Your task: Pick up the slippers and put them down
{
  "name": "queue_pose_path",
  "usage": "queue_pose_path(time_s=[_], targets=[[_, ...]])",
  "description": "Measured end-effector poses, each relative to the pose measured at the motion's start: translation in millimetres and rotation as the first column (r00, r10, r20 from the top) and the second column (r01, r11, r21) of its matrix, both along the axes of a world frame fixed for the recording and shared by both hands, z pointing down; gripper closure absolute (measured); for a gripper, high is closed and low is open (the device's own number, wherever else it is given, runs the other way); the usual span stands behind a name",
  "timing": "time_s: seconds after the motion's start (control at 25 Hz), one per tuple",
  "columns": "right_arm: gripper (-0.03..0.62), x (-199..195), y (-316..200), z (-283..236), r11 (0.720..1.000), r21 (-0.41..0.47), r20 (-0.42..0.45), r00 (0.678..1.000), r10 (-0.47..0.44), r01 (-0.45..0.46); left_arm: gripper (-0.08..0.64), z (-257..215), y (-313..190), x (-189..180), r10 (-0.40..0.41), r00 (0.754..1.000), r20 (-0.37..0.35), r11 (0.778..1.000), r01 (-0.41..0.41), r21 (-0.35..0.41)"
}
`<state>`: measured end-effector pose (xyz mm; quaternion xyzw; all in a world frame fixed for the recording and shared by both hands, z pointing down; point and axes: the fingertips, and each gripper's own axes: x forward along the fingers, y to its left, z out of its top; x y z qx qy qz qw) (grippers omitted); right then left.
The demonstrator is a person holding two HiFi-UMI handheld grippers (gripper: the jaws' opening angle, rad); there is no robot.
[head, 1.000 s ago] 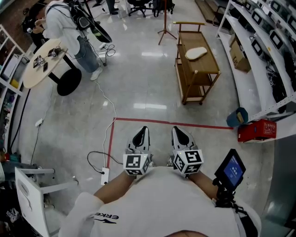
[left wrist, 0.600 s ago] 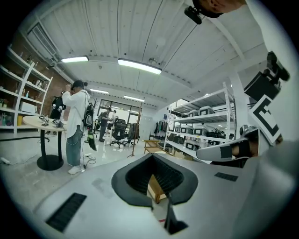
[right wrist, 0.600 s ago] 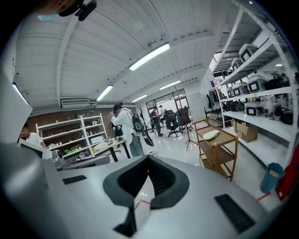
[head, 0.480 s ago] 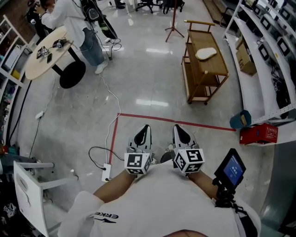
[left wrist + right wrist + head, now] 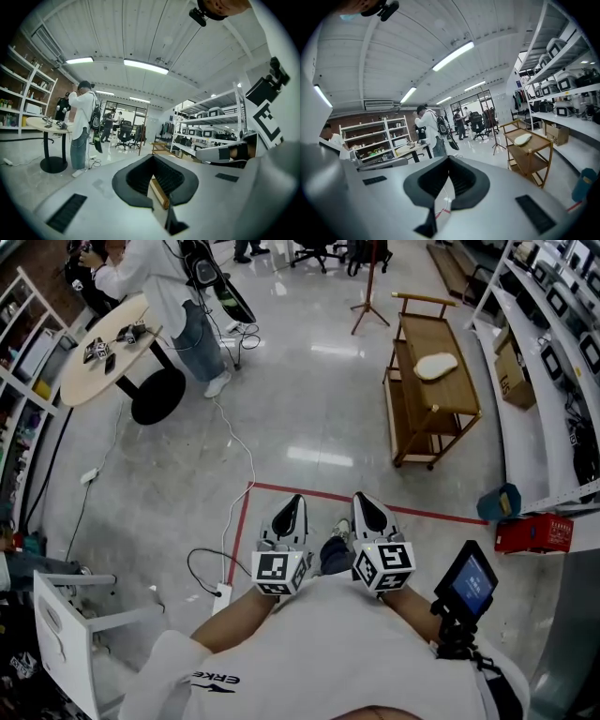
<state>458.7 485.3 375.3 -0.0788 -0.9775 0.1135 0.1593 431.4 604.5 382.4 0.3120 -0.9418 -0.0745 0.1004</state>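
We carry both grippers empty: the left gripper [image 5: 289,507] and the right gripper [image 5: 367,507] each have their jaws pressed together with nothing between them. One pale slipper [image 5: 436,365] lies on top of the cart [image 5: 452,396], and we stand well short of the cart. This looks like the approach, so we should stop just beside the cart, open the jaws before reaching, and come in level on the slipper's edge.
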Motion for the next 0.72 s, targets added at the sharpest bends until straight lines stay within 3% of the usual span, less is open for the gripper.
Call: queue_pose_path(time_s=[0.44,0.72], targets=[[0.589,-118,-57,-12,0.999,-0.027,0.02,0.999,0.027,-0.026,0.555,-20,-59,-121,0.031,0.999,0.031,0.999,-0.03,-0.026],[0.589,-177,-93,3,0.997,-0.063,0.006,0.999,0.052,-0.052,0.555,-9,-99,-184,0.056,0.998,0.015,0.997,-0.056,-0.048]])
